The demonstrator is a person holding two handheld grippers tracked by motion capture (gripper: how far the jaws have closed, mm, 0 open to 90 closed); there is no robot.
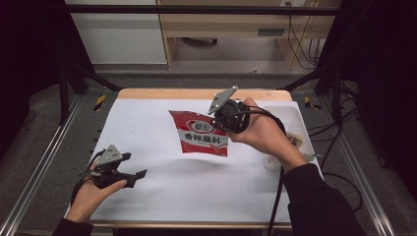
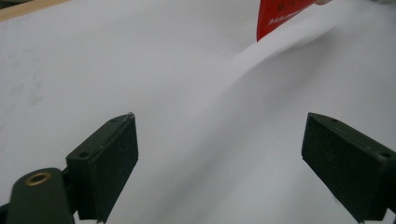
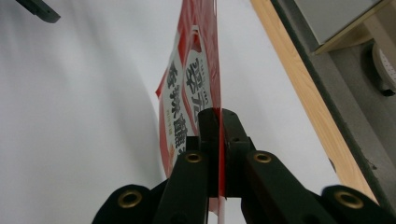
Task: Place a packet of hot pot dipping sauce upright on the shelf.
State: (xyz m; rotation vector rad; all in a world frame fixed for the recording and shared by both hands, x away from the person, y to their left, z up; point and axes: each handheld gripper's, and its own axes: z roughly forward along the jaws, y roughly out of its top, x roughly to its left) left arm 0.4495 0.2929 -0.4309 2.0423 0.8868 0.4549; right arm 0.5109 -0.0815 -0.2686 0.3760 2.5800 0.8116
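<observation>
Right tool (image 1: 222, 117) clamps the red sauce packet (image 1: 202, 135) by one edge, holding it clear above the desk (image 1: 147, 118) near its far right. Left tool (image 1: 132, 168) hangs wide open and empty near the front left corner. Lift looks done; setting it down or passing it over remains.

A fixed overhead camera looks forward and down across the white table (image 1: 162, 191). Each gripper camera looks closely along its jaws; all three catch the red packet (image 1: 201, 135).
</observation>
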